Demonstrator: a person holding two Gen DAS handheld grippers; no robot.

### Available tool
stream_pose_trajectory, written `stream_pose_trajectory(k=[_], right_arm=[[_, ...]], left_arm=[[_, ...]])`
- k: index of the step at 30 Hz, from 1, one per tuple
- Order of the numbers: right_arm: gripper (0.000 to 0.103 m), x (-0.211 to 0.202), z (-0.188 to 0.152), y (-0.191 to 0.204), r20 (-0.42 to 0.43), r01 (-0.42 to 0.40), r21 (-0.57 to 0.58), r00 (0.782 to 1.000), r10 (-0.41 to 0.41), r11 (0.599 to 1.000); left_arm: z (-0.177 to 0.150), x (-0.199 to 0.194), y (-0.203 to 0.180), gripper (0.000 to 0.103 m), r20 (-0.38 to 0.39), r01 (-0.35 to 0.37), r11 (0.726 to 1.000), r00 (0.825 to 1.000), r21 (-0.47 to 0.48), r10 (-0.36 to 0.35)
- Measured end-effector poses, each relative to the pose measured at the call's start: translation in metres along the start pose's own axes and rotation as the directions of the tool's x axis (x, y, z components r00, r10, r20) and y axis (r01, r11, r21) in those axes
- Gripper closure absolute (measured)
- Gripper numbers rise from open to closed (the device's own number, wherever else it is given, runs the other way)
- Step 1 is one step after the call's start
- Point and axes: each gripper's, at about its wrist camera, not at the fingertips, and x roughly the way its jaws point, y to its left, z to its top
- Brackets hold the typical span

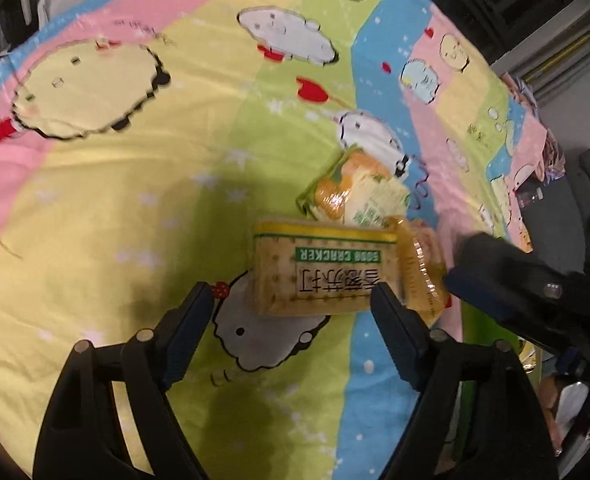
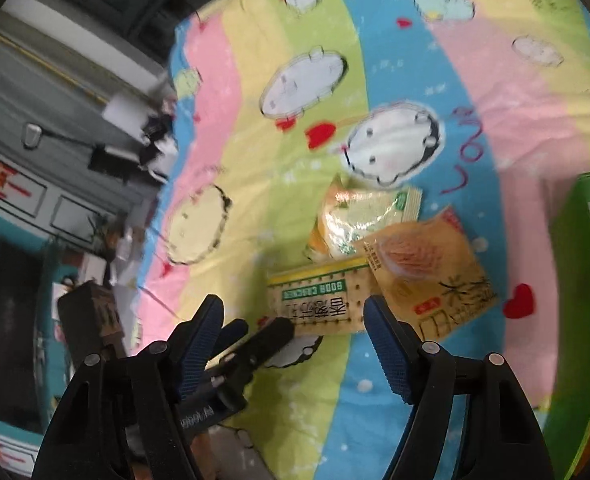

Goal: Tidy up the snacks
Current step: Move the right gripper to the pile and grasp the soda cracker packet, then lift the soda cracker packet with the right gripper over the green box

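A soda cracker pack [image 1: 323,268] lies flat on the quilt, just beyond the tips of my left gripper [image 1: 291,300]. That gripper is open, with nothing pressed between its pads. Behind the pack sits a green and orange snack bag [image 1: 355,188], and an orange packet [image 1: 419,264] overlaps the pack's right end. In the right wrist view the cracker pack [image 2: 319,300], orange packet [image 2: 431,276] and snack bag [image 2: 359,216] lie ahead of my open right gripper [image 2: 293,312], which holds nothing. The left gripper [image 2: 261,326] shows at the pack's near left corner.
A cartoon-print quilt [image 1: 135,200] in pastel stripes covers the surface. A green box [image 2: 575,300] stands at the right edge of the right wrist view. Furniture and clutter lie beyond the quilt's left edge [image 2: 95,200]. A finger of the right gripper [image 1: 491,264] shows right of the snacks.
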Motion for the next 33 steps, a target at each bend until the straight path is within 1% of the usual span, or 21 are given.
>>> stream_pose_trajectory(k=[2, 3, 6, 8, 9, 11, 13, 15, 19, 22, 25, 33], right_arm=[[0.029, 0.017, 0.003, -0.001, -0.034, 0.060, -0.002, 0.998, -0.060, 0.998], [0.029, 0.024, 0.004, -0.001, -0.045, 0.085, -0.008, 0.995, -0.085, 0.996], [0.029, 0.035, 0.006, -0.004, -0.063, 0.131, -0.028, 0.989, -0.132, 0.991], [0.029, 0.045, 0.006, -0.009, -0.076, 0.166, -0.034, 0.983, -0.168, 0.986], [0.029, 0.051, 0.005, -0.013, -0.088, 0.160, -0.027, 0.983, -0.161, 0.987], [0.029, 0.057, 0.005, -0.018, -0.094, 0.143, -0.013, 0.985, -0.144, 0.990], [0.029, 0.056, 0.004, -0.015, -0.083, 0.135, -0.032, 0.987, -0.138, 0.990], [0.031, 0.056, 0.002, -0.016, -0.083, 0.124, -0.026, 0.989, -0.126, 0.992], [0.039, 0.055, 0.000, -0.012, -0.069, 0.153, -0.041, 0.985, -0.156, 0.987], [0.039, 0.051, -0.001, -0.009, -0.060, 0.150, -0.038, 0.987, -0.152, 0.988], [0.039, 0.041, -0.003, -0.003, -0.036, 0.140, -0.044, 0.989, -0.142, 0.989], [0.039, -0.008, -0.010, 0.012, 0.072, 0.104, -0.069, 0.992, -0.099, 0.992]], left_arm=[[0.000, 0.006, 0.002, 0.025, -0.010, -0.002, 1.000, 1.000, 0.000, 0.002], [0.000, 0.008, 0.001, 0.025, -0.001, -0.003, 1.000, 1.000, 0.004, 0.003], [0.001, 0.010, 0.000, 0.025, 0.012, 0.003, 1.000, 1.000, 0.025, -0.003], [0.002, 0.012, -0.001, 0.029, 0.015, -0.003, 0.999, 1.000, 0.034, 0.003], [0.002, 0.013, -0.002, 0.037, 0.015, -0.014, 0.999, 1.000, 0.040, 0.014], [0.003, 0.015, -0.003, 0.040, 0.021, -0.022, 0.998, 1.000, 0.051, 0.021], [0.003, 0.016, -0.002, 0.048, 0.021, -0.011, 0.999, 1.000, 0.048, 0.010], [0.003, 0.016, -0.003, 0.048, 0.023, -0.014, 0.998, 1.000, 0.053, 0.013], [-0.001, 0.014, -0.007, 0.050, 0.032, -0.030, 0.998, 0.999, 0.064, 0.028], [-0.003, 0.007, -0.010, 0.050, 0.040, -0.034, 0.997, 0.999, 0.064, 0.031], [-0.005, -0.005, -0.017, 0.050, 0.065, -0.037, 0.996, 0.997, 0.077, 0.032], [-0.010, -0.043, -0.045, 0.050, 0.155, -0.052, 0.987, 0.988, 0.149, 0.029]])
